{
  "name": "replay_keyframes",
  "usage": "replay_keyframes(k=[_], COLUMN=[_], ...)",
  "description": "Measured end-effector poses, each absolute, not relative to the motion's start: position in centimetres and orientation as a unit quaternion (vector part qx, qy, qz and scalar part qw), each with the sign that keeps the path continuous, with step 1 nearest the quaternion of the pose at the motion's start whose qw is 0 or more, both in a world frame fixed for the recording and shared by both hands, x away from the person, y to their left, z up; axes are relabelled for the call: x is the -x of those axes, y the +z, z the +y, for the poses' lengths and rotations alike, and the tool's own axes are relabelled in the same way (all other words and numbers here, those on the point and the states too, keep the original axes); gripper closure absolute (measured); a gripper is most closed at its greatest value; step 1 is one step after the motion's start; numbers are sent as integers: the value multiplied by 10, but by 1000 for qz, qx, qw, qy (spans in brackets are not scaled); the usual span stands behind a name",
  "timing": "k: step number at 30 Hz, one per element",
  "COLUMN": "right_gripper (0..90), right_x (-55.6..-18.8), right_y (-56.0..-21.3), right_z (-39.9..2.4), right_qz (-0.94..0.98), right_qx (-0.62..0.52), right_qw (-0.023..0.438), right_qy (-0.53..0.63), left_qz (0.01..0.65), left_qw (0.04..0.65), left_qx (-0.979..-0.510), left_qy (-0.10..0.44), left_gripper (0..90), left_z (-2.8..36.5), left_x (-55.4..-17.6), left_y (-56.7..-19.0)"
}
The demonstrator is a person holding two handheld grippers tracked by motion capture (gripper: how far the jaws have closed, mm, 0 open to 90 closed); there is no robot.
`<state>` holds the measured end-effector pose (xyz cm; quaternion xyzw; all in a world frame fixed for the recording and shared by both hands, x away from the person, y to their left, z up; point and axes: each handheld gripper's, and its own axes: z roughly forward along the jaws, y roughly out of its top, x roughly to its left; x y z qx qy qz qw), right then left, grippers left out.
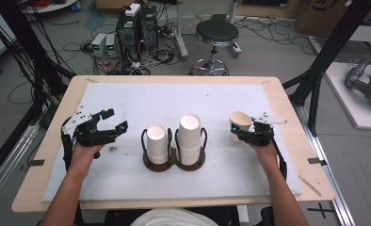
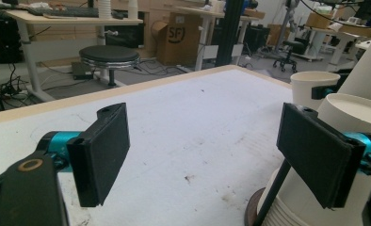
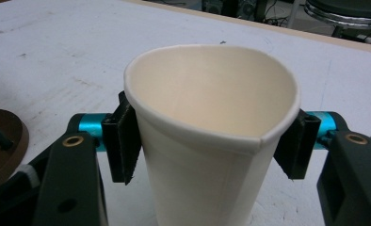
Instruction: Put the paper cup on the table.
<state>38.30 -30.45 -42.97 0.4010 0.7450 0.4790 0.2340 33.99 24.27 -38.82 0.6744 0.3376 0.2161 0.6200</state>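
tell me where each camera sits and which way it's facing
High view: above the person's side, looking forward and down on the table; both forearms, left gripper and right gripper show.
Left gripper view: rides the left gripper, facing across the table; its open jaws show.
Right gripper view: rides the right gripper, facing the paper cup squeezed between its jaws.
Shared: all three show that cup; the high and left gripper views also share the upturned cups and the stool.
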Motion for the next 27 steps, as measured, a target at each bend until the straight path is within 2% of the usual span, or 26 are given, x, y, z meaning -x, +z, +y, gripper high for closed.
replay_keyframes(k=[8, 13, 27], right_gripper=[305, 208, 205], right_x=[-383, -382, -369], right_y=[-430, -431, -418], right_z=[-308, -306, -322], right_qz=[742, 739, 728], right_qx=[-411, -420, -417], right_qw=[220, 223, 228], right_qy=[482, 478, 494], left_qz=[336, 337, 340], left_qw=[617, 617, 616], left_qx=[-678, -677, -677], left_qy=[215, 216, 216], left_gripper=[178, 178, 178], left_z=[242, 243, 243], left_x=[-340, -341, -341], left_y=[-388, -389, -390])
